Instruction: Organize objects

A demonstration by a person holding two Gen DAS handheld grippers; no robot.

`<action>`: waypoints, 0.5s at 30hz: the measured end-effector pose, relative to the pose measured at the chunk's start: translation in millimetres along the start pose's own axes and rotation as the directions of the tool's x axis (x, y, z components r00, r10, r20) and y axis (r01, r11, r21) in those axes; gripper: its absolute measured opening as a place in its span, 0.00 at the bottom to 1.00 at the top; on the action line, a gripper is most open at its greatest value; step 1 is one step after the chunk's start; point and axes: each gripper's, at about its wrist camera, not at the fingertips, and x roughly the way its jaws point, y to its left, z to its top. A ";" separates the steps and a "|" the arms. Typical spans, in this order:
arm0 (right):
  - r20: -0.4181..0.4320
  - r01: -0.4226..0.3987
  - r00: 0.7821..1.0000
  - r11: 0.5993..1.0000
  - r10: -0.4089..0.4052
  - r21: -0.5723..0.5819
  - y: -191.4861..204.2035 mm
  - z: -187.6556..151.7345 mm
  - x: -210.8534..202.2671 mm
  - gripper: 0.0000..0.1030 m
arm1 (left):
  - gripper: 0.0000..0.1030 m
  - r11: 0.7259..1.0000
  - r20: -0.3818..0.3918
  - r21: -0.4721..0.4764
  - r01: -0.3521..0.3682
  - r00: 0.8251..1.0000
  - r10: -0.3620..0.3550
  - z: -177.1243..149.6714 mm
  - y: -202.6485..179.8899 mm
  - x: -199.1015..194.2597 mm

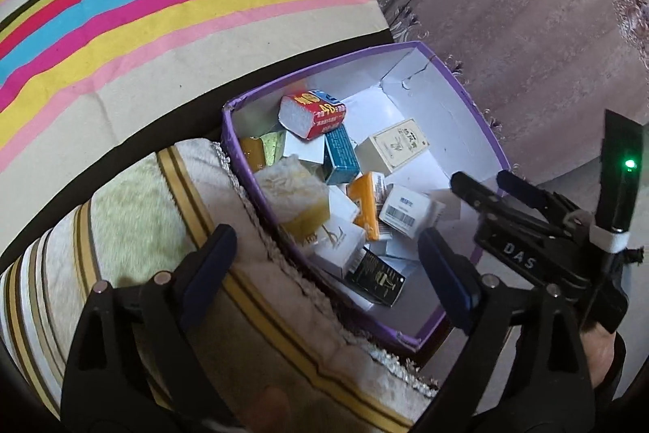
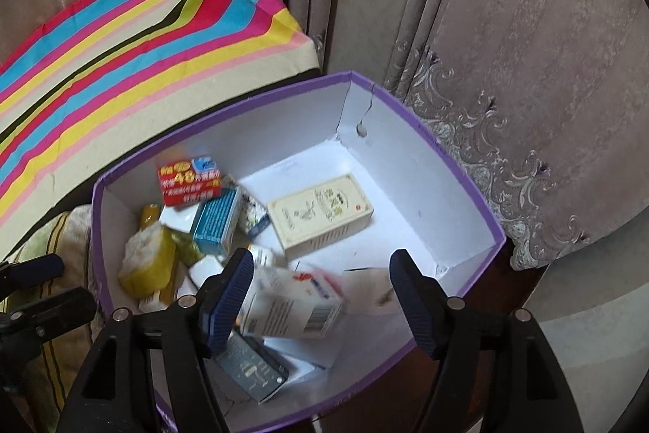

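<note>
I am holding both sets of fingers (image 2: 320, 305) open over the purple box (image 2: 482, 205), risking the white carton (image 2: 292, 311) between them tumbling askew.

Dark wooden surface (image 2: 523, 283), purple box (image 2: 482, 205) and striped towel (image 1: 134, 214) on it

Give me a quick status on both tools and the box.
Left tool open, empty. Right tool open, white carton loose between. Purple box half full. Nothing blocking.

Black plastic left gripper (image 1: 324, 266) with ribbed blue pads; right gripper (image 2: 320, 301) alike (silver screws).
</note>
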 end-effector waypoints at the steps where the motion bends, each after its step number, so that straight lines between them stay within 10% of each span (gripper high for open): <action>1: -0.005 -0.005 1.000 1.000 0.005 -0.002 0.4 -2.4 -0.1 0.69 | 0.92 1.000 0.006 0.011 -0.013 1.000 0.012 -1.2 -1.7 -2.0; 6: -0.022 -0.013 1.000 1.000 0.013 -0.001 -0.2 -14.1 -1.7 0.69 | 0.99 0.983 0.088 0.088 -0.164 0.984 0.156 -5.3 -14.3 -16.8; 15: -0.024 -0.014 1.000 1.000 0.015 0.018 -4.6 -16.8 -4.0 0.69 | 1.00 0.970 0.153 0.144 -0.193 0.973 0.171 -5.5 -26.7 -28.2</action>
